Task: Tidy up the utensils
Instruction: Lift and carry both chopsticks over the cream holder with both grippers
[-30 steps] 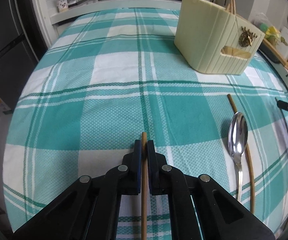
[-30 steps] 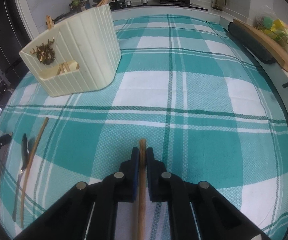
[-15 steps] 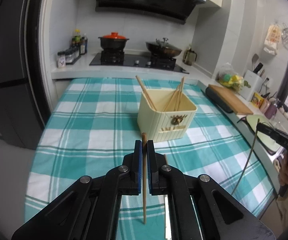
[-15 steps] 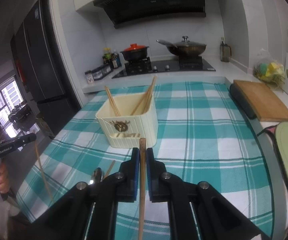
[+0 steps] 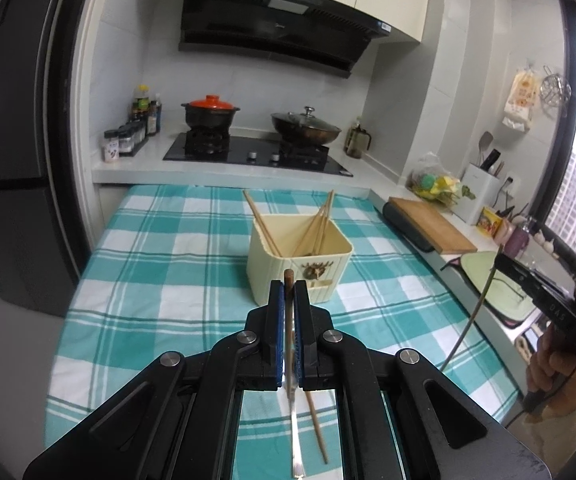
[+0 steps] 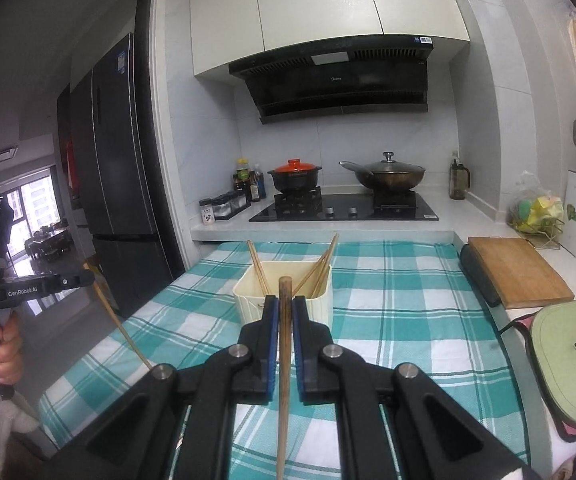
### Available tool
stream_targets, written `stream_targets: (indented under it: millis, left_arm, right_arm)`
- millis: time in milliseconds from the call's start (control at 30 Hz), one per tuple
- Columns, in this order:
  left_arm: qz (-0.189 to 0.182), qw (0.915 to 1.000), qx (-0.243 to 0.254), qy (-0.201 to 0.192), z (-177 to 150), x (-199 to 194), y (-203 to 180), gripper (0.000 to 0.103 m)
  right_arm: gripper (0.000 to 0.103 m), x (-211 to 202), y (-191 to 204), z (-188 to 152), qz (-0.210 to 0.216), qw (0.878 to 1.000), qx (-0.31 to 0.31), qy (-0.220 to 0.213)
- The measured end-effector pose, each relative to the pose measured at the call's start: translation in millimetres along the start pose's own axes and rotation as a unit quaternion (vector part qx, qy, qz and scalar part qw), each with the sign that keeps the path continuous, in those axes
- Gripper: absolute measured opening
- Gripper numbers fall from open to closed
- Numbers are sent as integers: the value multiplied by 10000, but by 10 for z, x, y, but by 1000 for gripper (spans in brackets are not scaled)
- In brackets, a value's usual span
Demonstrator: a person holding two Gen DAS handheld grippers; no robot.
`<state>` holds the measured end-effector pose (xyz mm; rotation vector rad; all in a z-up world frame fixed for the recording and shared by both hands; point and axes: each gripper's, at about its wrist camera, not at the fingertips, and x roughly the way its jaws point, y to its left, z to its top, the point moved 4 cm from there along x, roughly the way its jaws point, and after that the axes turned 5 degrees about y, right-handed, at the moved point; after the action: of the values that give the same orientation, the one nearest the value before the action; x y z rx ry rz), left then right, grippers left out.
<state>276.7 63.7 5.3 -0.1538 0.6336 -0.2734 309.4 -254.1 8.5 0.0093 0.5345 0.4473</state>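
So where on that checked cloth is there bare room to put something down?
The tablecloth is bare left of the cream holder, and right of it toward the cutting board. It is crowded near the front edge, where a spoon and a loose chopstick lie.

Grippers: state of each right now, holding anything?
Left gripper: closed on a chopstick, held above the table.
Right gripper: closed on another chopstick, also lifted clear of the tablecloth.
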Motion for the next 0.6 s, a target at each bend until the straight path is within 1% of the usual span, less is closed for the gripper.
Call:
stream_targets:
  millis: [167, 300, 467, 600]
  left_arm:
    - [-110, 9999, -77, -66, 224, -16, -47, 3]
    - [-132, 9994, -19, -315, 557, -74, -131, 2]
    - [46, 9962, 173, -857, 1110, -117, -265, 3]
    - [194, 9937, 244, -1075, 1515, 63, -309, 3]
  right_arm:
    - [7, 24, 8, 106, -36, 9998, 78, -185]
    - [7, 107, 31, 303, -77, 9993, 37, -377]
    - [7, 284, 103, 735, -59, 9973, -144, -722]
    - [7, 523, 167, 1152, 8, 9949, -297, -964]
